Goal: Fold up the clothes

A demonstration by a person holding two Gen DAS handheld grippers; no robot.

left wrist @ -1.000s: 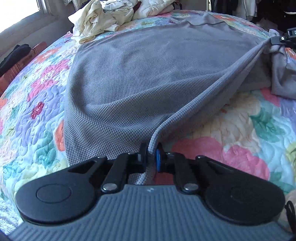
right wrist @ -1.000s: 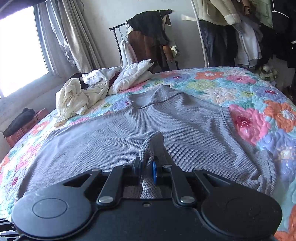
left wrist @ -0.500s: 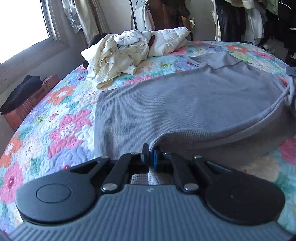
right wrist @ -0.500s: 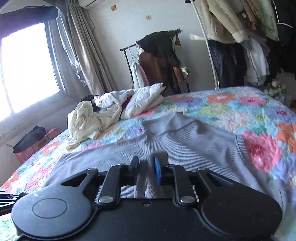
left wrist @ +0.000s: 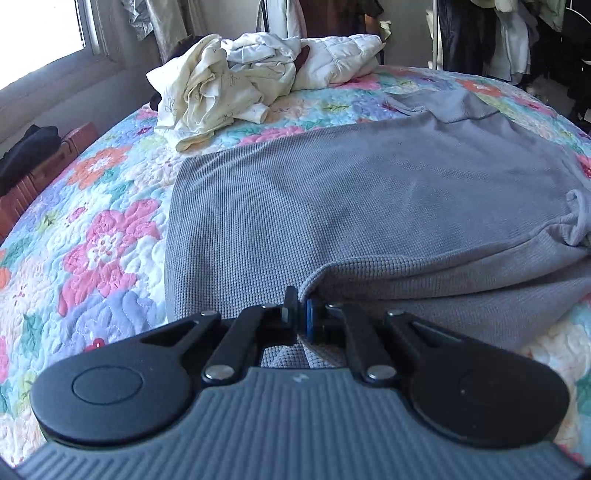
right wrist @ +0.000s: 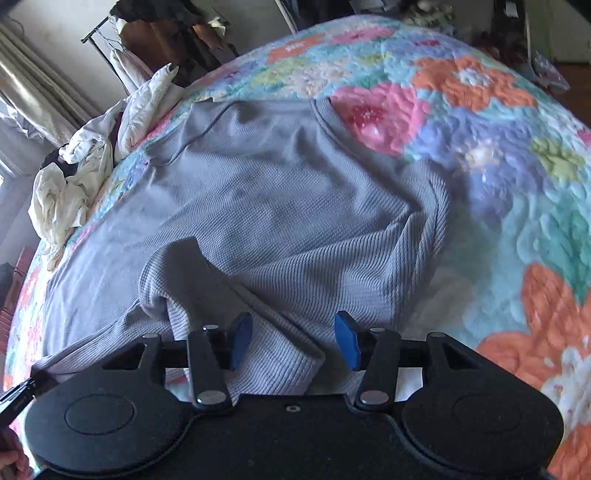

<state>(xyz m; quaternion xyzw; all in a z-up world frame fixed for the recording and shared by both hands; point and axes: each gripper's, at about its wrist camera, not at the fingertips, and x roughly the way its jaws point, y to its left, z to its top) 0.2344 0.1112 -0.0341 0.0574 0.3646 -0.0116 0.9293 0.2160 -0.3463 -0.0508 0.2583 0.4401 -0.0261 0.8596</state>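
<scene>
A grey waffle-knit shirt (left wrist: 351, 206) lies spread on the floral quilt (left wrist: 99, 236), its near hem folded up over its body. My left gripper (left wrist: 301, 317) is shut on the hem's left corner, low over the shirt. In the right wrist view the same shirt (right wrist: 258, 192) lies below my right gripper (right wrist: 293, 338), which is open with its blue pads wide apart above the dropped, bunched hem (right wrist: 258, 350). A folded sleeve (right wrist: 424, 206) lies at the shirt's right side. The left gripper's tip (right wrist: 18, 395) shows at the lower left edge.
A heap of cream and white clothes (left wrist: 255, 81) lies at the far side of the bed, also in the right wrist view (right wrist: 85, 173). A clothes rack (right wrist: 147, 33) stands behind. A brown case with a dark garment (left wrist: 33, 162) sits by the window wall.
Both grippers carried the hem forward over the shirt and lowered. My right gripper has opened and let go of the hem, which now lies bunched on the shirt. The left stays shut.
</scene>
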